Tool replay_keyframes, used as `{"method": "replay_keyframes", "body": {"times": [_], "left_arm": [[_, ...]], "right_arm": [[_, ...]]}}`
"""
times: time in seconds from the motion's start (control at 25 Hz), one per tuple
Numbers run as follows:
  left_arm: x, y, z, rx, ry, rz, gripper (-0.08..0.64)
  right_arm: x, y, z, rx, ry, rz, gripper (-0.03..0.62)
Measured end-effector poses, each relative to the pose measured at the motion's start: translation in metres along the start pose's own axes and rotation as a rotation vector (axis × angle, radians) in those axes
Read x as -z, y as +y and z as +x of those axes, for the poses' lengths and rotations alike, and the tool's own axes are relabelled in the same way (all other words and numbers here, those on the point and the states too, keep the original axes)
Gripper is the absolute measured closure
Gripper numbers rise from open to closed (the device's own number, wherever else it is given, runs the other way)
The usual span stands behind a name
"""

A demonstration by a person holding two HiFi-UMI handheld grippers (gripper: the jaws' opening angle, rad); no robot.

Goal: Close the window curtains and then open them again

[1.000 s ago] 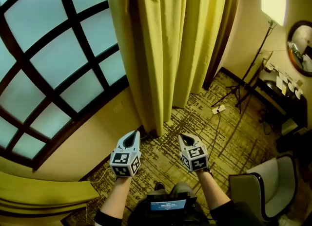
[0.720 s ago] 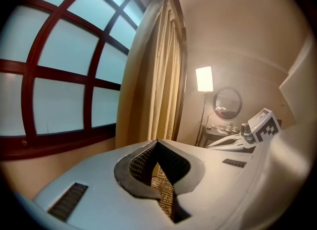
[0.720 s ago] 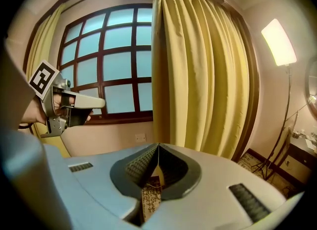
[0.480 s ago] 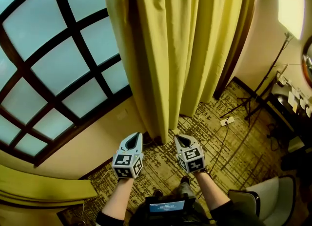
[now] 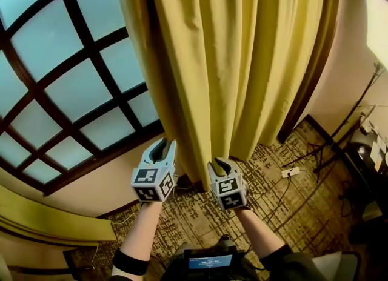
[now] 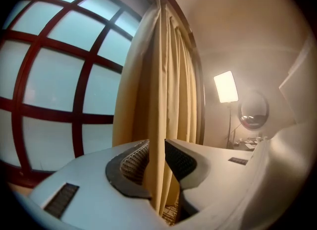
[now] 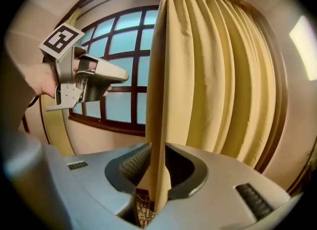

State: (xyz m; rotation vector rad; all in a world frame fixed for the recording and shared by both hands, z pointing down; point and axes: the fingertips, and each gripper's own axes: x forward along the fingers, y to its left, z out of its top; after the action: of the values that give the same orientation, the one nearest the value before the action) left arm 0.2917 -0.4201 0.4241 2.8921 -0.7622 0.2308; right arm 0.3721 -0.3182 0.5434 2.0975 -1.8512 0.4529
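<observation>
Both sets of fingers (image 7: 134, 165) have just been easing apart: right gripper (image 7: 158, 149) straddles a loose curtain (image 5: 242, 62) fold, left gripper (image 6: 156, 144) lines up on its edge. With the curtain bunched right of the bare window (image 5: 66, 74), closing looks unstarted.
</observation>
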Motion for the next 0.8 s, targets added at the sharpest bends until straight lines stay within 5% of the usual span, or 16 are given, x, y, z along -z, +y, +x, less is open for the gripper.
{"method": "replay_keyframes", "body": {"times": [0.32, 0.6, 0.8], "left_arm": [[-0.12, 0.013, 0.05, -0.089, -0.141, 0.144, 0.158], [-0.209, 0.059, 0.067, -0.178, -0.268, 0.153, 0.135], [-0.272, 0.07, 0.082, -0.173, -0.353, 0.2, 0.135]], "right_arm": [[-0.085, -0.029, 0.031, -0.031, -0.113, -0.053, 0.278], [-0.169, -0.038, 0.05, 0.021, -0.173, -0.062, 0.209], [-0.239, -0.045, 0.074, 0.064, -0.288, -0.175, 0.187]]}}
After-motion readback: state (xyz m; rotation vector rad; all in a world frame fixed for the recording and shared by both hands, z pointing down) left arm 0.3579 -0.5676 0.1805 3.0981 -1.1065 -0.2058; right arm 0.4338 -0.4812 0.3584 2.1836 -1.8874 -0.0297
